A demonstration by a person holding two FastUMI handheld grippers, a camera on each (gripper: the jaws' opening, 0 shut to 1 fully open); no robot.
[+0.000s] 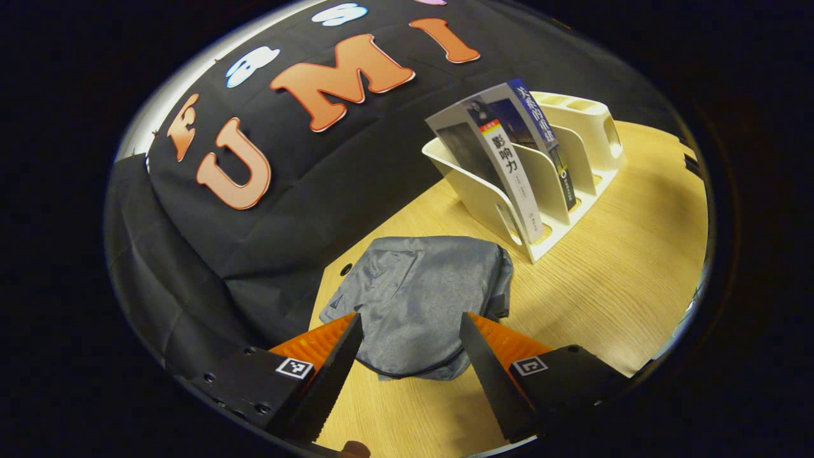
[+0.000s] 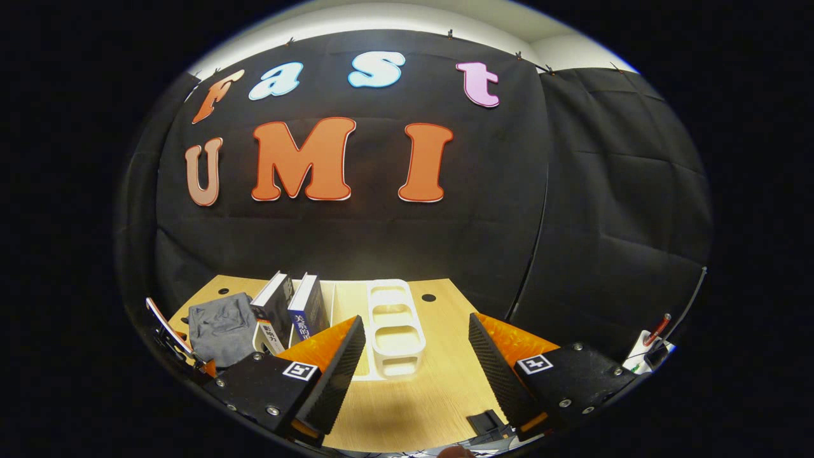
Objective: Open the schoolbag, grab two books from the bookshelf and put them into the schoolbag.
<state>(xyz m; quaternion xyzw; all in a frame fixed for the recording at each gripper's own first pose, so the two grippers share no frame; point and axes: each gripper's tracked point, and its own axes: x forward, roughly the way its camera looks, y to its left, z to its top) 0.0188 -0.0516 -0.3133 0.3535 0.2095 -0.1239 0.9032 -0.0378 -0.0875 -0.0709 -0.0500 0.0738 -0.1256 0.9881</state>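
Grey fabric marks the schoolbag, which lies slumped and flat on the wooden table in the left gripper view, its near edge reaching in between the fingers of the left tongs. Those tongs stand spread wide and released, holding nothing, and whether they touch the cloth cannot be told. Beyond the bag, up and to the right, stands the cream bookshelf with two books leaning in its nearest slots: a grey book at the front and a dark blue book just behind it. The right gripper view takes in the same things from farther off and from the other end of the shelf, so the bookshelf runs straight away from the camera with open compartments nearest, the grey book and the dark blue book to its left, and the schoolbag at the far left edge of the table. That view also catches part of another gripper beside the bag, and the booth's back wall above. The right tongs hang open and empty, fingers set well apart, with the end of the shelf between them, farther off; the bag lies well to their left.
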